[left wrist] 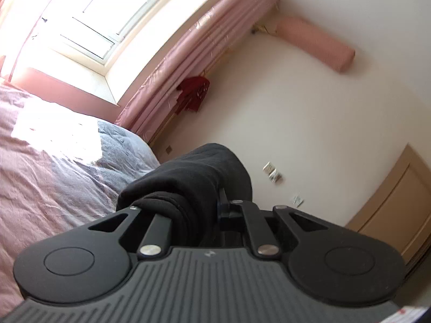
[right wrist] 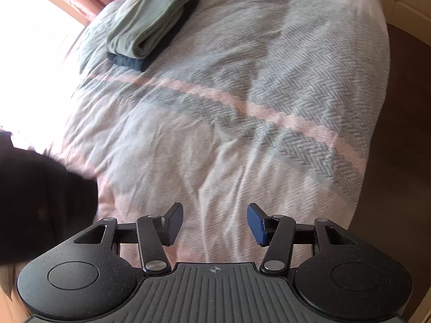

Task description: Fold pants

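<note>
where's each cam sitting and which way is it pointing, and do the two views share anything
Left wrist: on the left gripper, aimed about level past the bed at the wall, curtain and window; its jaws are shut on black pants.
Right wrist: on the right gripper, tilted down at the bed and a folded stack; jaws open and empty.
Shared: the bed cover, and likely the black pants, blurred at the right view's left edge.

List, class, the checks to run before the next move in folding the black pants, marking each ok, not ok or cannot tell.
1. Left gripper clamped on black pants: ok.
2. Right gripper open and empty: ok.
3. Bed cover bare under the right gripper: ok.
4. Folded stack lies well away, by the far edge: ok.
5. Pants hanging free of tangles: cannot tell.
</note>
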